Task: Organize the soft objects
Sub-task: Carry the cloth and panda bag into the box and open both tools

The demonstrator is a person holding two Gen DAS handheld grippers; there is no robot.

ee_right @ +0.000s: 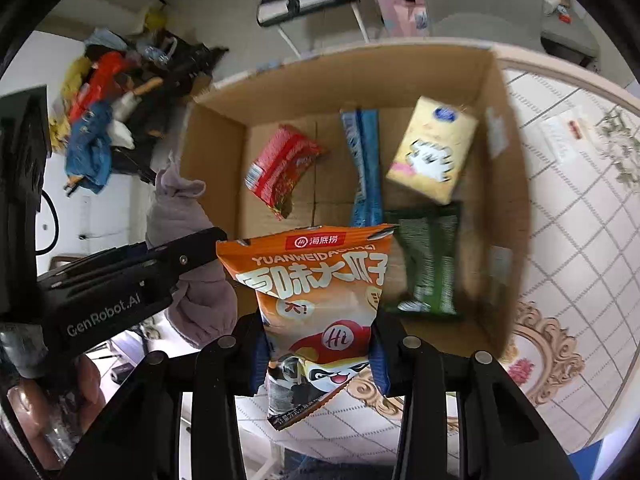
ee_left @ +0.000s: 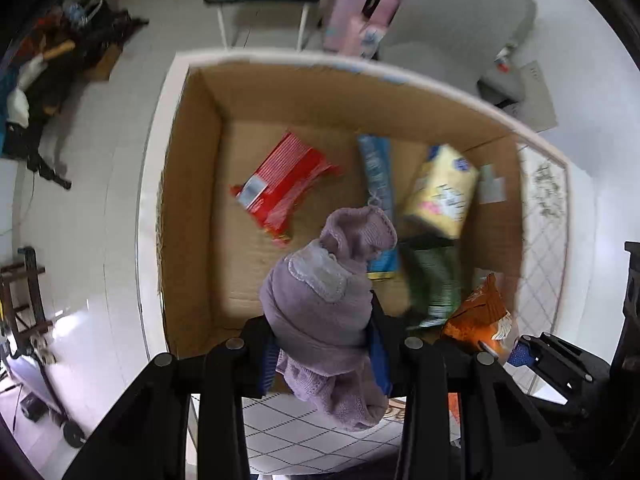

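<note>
Left wrist view: the left claw (ee_left: 324, 356) is pinching a bundled lilac knitted garment with a white lace patch (ee_left: 320, 300), its blue pads pressed into the fabric on both sides, held above the near edge of the open brown cardboard box (ee_left: 192, 208). At twelve o'clock beyond the bundle, on the box floor, lie a red crinkly noodle packet (ee_left: 286, 184), a long blue wrapper (ee_left: 378, 176), a pale yellow tissue pack with a cartoon print (ee_left: 442, 190) and a dark green foil bag (ee_left: 434, 280). From the right wrist view, the right claw (ee_right: 320, 360) grips an orange snack bag with a raccoon cartoon (ee_right: 320, 300) by its lower half, poised over the box's six o'clock edge, with the patterned tabletop (ee_right: 568, 240) out at three o'clock. Both soft items look ready to be dropped in: the step in hand seems to be carrying them over the box. Next, each claw likely needs to move forward past the rim, lower and spread, the garment toward the bare floor at nine o'clock.
</note>
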